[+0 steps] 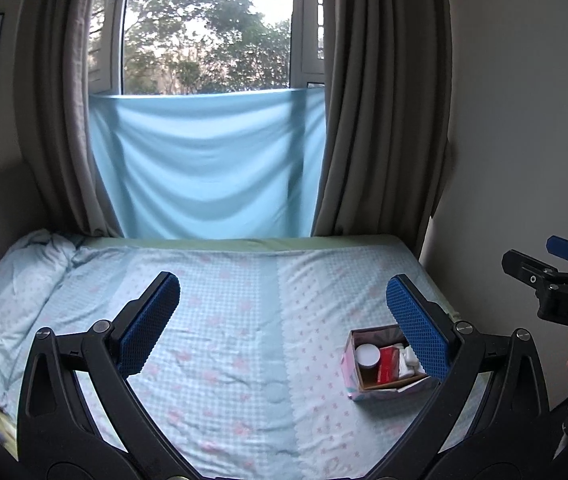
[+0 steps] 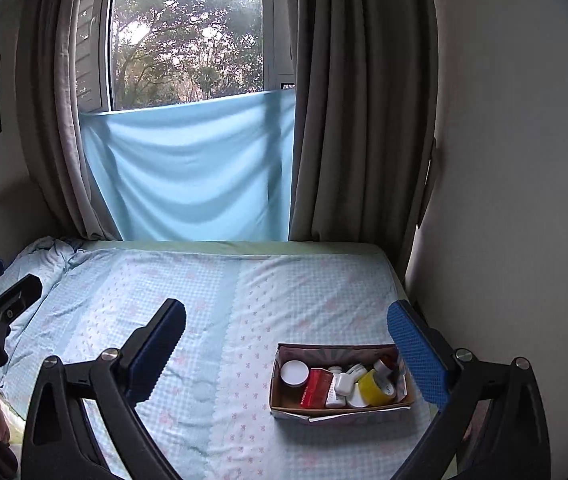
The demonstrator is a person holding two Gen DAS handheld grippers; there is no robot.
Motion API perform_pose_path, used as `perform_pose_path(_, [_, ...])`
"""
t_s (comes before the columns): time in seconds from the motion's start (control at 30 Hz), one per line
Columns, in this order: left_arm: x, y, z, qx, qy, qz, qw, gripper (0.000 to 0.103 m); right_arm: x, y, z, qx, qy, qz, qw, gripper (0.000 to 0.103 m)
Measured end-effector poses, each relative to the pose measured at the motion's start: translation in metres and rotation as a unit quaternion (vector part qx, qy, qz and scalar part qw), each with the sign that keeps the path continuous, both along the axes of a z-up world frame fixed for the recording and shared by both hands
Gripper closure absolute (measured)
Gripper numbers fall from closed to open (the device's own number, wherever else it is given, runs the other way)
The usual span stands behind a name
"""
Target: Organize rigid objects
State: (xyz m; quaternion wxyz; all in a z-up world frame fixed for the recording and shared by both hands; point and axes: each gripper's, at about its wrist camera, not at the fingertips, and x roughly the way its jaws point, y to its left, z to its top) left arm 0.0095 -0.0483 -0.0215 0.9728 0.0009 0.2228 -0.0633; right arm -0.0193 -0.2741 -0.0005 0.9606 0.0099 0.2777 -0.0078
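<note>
From the left wrist camera, the left gripper point(image 1: 284, 316) hangs above a bed point(image 1: 224, 320) covered in a pale blue checked sheet, its blue-padded fingers spread wide with nothing between them. A small cardboard box point(image 1: 350, 364) sits on the sheet toward the right side, partly hidden behind the right finger pad. Inside it a white-lidded jar point(image 1: 367, 355) and a red carton point(image 1: 389, 365) stand side by side. The right gripper point(image 1: 564, 276) shows at the far right edge, raised above the mattress; from here its jaw spacing cannot be told.

From the right wrist camera, the right gripper point(image 2: 286, 340) also stands wide apart and holds nothing. The box point(image 2: 284, 404) lies just inside the right finger, resting on the bed point(image 2: 204, 300). It holds the jar point(image 2: 294, 373) at the left, the red carton point(image 2: 316, 388) beside it, white bottles point(image 2: 342, 386) in the middle and a yellow tape roll point(image 2: 374, 388) at the right. The left gripper point(image 2: 0, 300) appears at the left edge, its opening unclear. Grey curtains point(image 2: 348, 120) frame a window point(image 2: 188, 40) behind the bed.
</note>
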Motion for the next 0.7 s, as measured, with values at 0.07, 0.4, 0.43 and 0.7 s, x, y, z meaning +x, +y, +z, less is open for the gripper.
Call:
perform_pose_path(0.07, [-0.0026,0.0008,0.0000,0.000,0.000,0.000,1.0000,0.000,-0.0003,-0.0005,-0.0005,0.003,0.000,0.001,1.000,0.002])
perform_pose_path(0.4, [-0.0002,0.0012,-0.0034,-0.007,0.005,0.000,1.0000,0.000,0.0015,0.0008,-0.0012,0.000,0.002,0.001,1.000,0.002])
perform_pose_path(0.43, [-0.0001,0.0017,-0.0031,-0.007,0.004,0.000,1.0000,0.000,0.0019,0.0009,-0.0010,0.000,0.001,0.001,1.000,0.002])
perform_pose_path(0.7, [0.0012,0.0020,-0.0020,-0.010,0.002,0.001,0.9999,0.000,0.0032,0.0019,-0.0019,0.001,0.003,-0.002,1.000,0.002])
